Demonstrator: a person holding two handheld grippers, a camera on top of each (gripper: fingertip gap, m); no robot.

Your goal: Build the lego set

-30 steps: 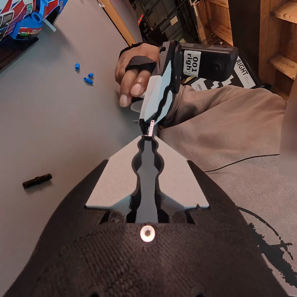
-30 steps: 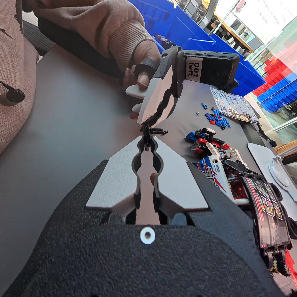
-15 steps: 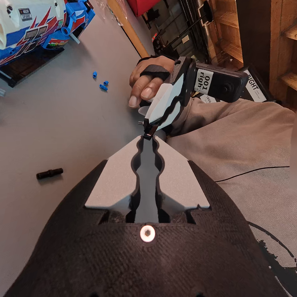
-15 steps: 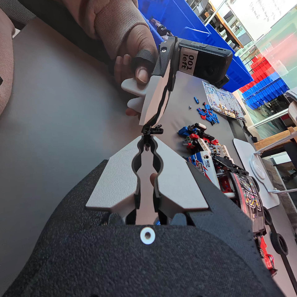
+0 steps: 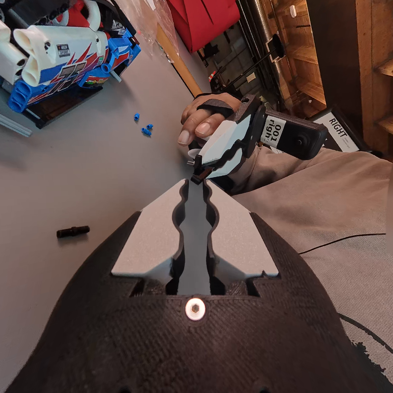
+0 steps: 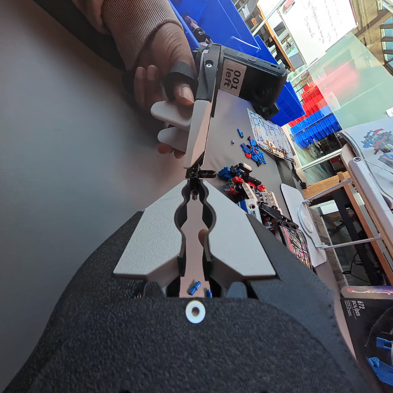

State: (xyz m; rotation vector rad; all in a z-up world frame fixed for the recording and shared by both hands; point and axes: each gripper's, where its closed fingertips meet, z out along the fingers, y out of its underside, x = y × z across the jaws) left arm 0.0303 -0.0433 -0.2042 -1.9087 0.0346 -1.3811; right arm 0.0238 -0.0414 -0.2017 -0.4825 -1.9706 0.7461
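Pretty workshop-y room. The grey counter [image 5: 89, 174] had a wooden edge strip [image 5: 180, 66] along its far side. Beyond that stood raw wood shelving [image 5: 374, 63], a ribbed metal duct [image 5: 268, 40] and something draped in red [image 5: 202, 19]. On the other side, big blue bins [image 6: 229, 27] sat behind the counter, with stacks of smaller red and blue bins [image 6: 312, 114] farther back past a glass partition [image 6: 348, 80]. A whiteboard [image 6: 316, 23] caught bright daylight up top.
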